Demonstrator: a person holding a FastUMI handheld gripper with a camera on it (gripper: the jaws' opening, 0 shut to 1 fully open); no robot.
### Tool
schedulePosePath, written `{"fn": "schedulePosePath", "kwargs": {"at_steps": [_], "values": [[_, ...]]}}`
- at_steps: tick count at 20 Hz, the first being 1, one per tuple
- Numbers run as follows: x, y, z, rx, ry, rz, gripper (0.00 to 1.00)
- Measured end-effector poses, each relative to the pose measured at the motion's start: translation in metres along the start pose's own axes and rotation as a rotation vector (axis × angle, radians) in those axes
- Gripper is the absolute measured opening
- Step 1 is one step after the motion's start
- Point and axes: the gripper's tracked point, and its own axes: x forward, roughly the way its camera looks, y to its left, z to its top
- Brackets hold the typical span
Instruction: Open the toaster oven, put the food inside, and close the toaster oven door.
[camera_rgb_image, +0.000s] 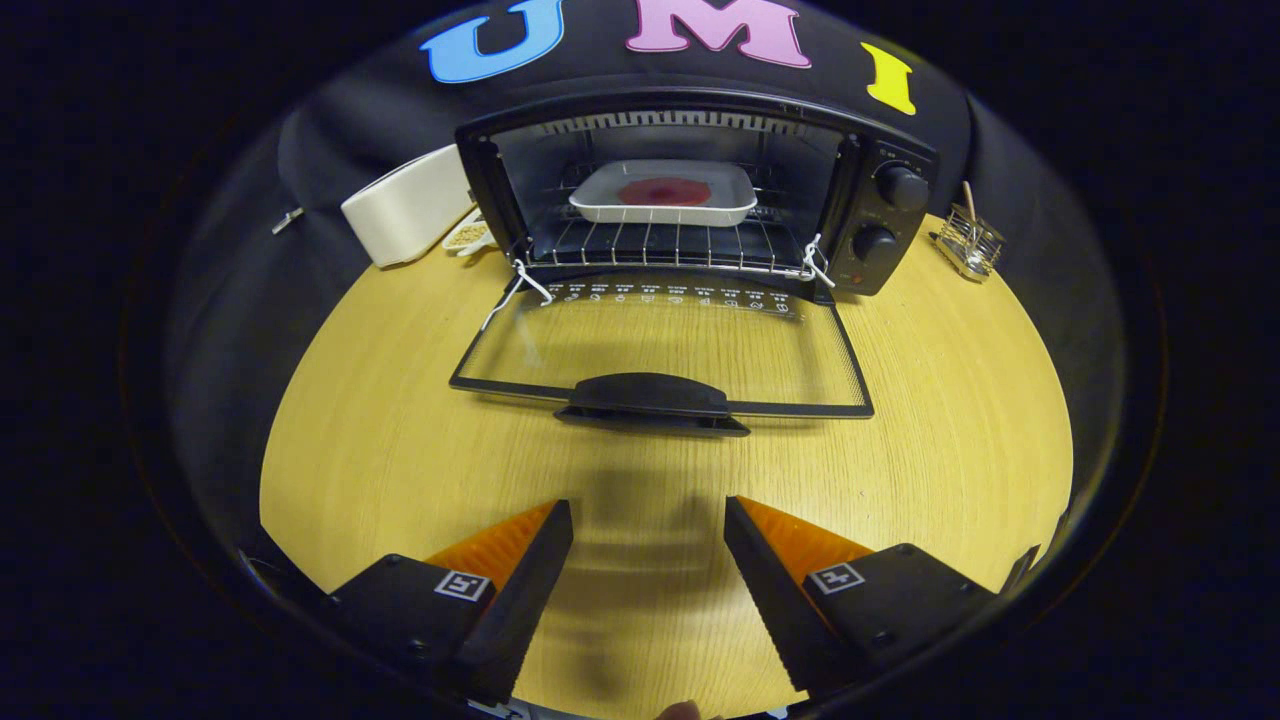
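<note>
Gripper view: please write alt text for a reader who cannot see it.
A toaster oven sits on a wooden table with its glass door folded flat down, and a white tray holding a round red food item rests on the rack inside. The tongs are open and hold nothing, short of the door's handle.

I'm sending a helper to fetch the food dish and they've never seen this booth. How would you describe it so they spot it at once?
Find the black toaster oven at the back of the wooden table, its glass door lying open, beyond the open gripper. On the wire rack inside sits a white rectangular tray. It alone holds a round red patch of food.
</note>
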Motion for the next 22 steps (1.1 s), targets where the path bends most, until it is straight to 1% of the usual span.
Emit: {"fn": "schedulePosePath", "kwargs": {"at_steps": [6,7,12,13,15,17,22], "values": [[0.027,-0.007,0.003,0.049,0.022,-0.076,0.99],[0.03,-0.007,0.01,0.054,-0.003,-0.085,1.0],[0.044,0.001,0.026,0.076,0.012,-0.104,1.0],[0.043,0.002,0.027,0.091,0.033,-0.11,1.0],[0.045,0.003,0.026,0.099,0.047,-0.112,0.99],[0.042,0.002,0.027,0.085,0.035,-0.101,0.99],[0.019,0.004,0.037,0.081,-0.053,-0.082,1.0]]}}
